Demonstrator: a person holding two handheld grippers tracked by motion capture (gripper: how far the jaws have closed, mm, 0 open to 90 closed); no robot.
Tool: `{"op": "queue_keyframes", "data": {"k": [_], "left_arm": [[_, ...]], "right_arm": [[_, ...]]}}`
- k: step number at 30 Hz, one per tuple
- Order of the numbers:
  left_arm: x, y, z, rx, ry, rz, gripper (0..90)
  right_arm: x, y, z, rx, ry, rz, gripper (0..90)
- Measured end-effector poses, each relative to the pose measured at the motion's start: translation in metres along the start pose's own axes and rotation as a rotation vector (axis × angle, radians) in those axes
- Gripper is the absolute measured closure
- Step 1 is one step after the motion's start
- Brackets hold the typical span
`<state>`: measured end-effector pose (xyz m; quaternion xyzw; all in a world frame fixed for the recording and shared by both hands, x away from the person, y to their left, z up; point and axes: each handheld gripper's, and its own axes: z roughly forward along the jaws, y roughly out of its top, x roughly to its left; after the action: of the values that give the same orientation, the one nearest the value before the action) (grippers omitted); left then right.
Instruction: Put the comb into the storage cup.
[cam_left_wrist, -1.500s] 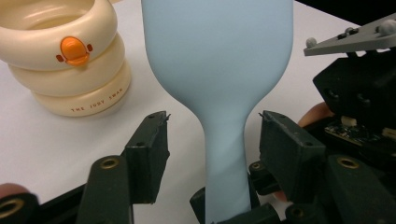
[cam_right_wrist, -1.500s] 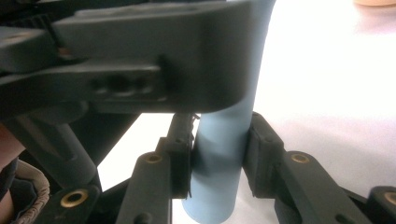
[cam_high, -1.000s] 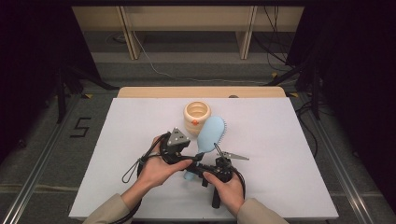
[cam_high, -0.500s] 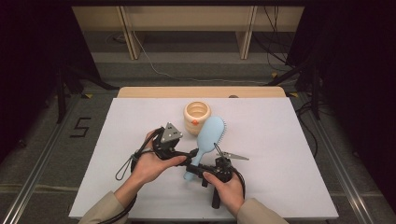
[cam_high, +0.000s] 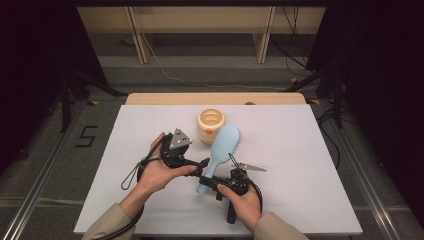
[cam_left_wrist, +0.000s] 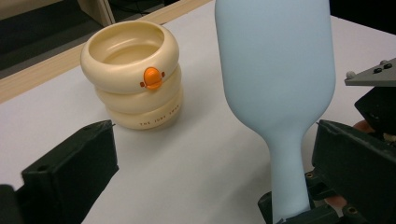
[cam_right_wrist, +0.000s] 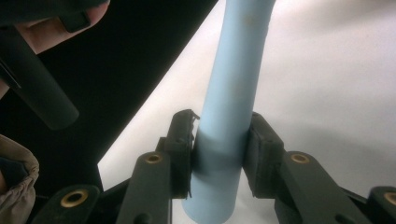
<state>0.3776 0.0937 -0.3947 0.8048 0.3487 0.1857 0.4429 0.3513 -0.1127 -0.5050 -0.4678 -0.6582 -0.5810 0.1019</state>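
Left claw has just sprung apart at nine o'clock of the pale-blue plastic hairbrush, leaving the right claw alone clamped on its handle.

At the middle of the white desk, three things crowd together: a cream ringed cup stands just far-left of the pale blue hairbrush, whose handle is clamped in the right gripper at the near side. The left gripper, jaws just opened wide, sits just left of the handle, closing that flank. Open passage lies across the desk's whole right half, its far-left corner and the far strip behind the cup.
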Motion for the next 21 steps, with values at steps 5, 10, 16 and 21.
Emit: {"op": "queue_keyframes", "data": {"k": [5, 10, 16, 21], "left_arm": [[0.000, 0.005, 0.000, -0.008, -0.008, 0.000, 0.0], [-0.002, 0.012, 0.003, -0.012, -0.017, 0.010, 0.0], [-0.006, 0.019, 0.009, -0.001, -0.024, 0.028, 0.0], [-0.006, 0.022, 0.012, -0.004, -0.015, 0.017, 0.0]], "right_arm": [[0.000, 0.000, 0.000, -0.002, 0.002, 0.003, 67.1], [0.000, 0.001, 0.000, 0.000, 0.005, 0.005, 67.1], [0.000, 0.000, 0.000, 0.001, 0.005, 0.005, 67.1], [0.000, 0.001, 0.000, 0.001, 0.005, 0.008, 67.0]]}}
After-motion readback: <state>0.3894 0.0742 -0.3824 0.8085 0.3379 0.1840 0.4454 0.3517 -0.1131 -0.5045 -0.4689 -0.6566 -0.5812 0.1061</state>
